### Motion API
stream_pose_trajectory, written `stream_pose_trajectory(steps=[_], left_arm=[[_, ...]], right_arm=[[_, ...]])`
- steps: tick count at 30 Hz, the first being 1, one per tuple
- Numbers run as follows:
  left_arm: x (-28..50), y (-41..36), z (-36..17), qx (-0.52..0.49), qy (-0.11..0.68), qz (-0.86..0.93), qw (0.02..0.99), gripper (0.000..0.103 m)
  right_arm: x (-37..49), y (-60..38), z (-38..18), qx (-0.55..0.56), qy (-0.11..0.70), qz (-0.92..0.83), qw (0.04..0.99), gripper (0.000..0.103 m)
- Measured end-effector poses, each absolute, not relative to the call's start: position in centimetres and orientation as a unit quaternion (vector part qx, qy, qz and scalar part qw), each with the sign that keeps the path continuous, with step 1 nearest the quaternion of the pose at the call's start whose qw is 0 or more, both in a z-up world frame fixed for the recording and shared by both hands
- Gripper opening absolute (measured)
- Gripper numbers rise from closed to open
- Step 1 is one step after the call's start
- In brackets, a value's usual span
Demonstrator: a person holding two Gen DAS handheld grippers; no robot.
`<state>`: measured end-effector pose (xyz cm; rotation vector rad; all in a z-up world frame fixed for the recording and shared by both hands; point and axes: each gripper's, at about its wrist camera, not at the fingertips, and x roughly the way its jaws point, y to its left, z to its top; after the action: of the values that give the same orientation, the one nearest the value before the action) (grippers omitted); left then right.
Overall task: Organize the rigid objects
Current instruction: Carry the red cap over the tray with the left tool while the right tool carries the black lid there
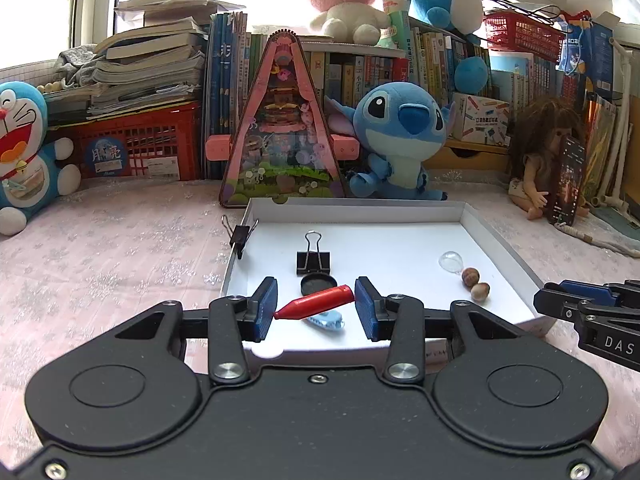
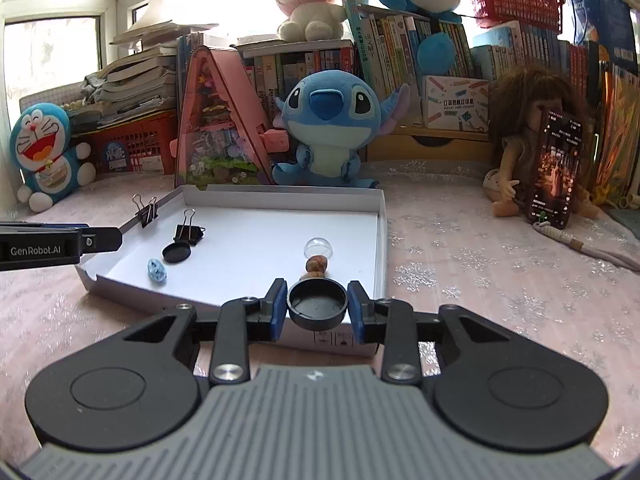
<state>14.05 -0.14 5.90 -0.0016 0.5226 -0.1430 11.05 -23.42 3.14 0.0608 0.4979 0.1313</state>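
**Both grippers loaded over the white tray**

Right now I have something pinched in each hand. My left gripper [image 1: 315,307] is clamped on a red bullet-shaped piece [image 1: 315,302], which lies crosswise between the blue pads, pointed tip toward the left pad and blunt end toward the right one. It hangs above the near left part of the white tray [image 1: 480,216], just over a pale blue ridged piece [image 1: 326,321] lying on the tray floor.

My right gripper [image 2: 317,307] is closed on a black round cap [image 2: 317,305], hollow side up, with a blue pad pressing each side of its rim. It sits at the tray's near edge, toward the right corner.

Inside the tray, a second black round cap [image 1: 318,284] rests just in front of a black binder clip [image 1: 313,261] that stands with its wire handles up. Another binder clip [image 1: 239,236] is clipped onto the tray's left wall. Toward the right side lies a clear dome [image 1: 451,261], and just near of it two brown nuts [image 1: 475,284] sit close together.

The tray lies on a pink snowflake-patterned cloth [image 1: 120,260]. Beyond its far edge a blue plush [image 1: 400,136] sits against a wall of books, beside a pink triangular toy house [image 1: 282,128]. Far right, a phone [image 2: 554,168] leans lit against a doll [image 2: 516,128].
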Motion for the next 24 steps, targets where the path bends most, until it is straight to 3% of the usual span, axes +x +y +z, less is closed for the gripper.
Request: stream_pose_trajectory(steps=[24], left_arm=[[27.9,-0.8,6.6,-0.027,0.313,-0.091,0.945,0.04]], right_arm=[[24.3,-25.2,4.2,0.148,0.323,0.064,0.933,0.037]])
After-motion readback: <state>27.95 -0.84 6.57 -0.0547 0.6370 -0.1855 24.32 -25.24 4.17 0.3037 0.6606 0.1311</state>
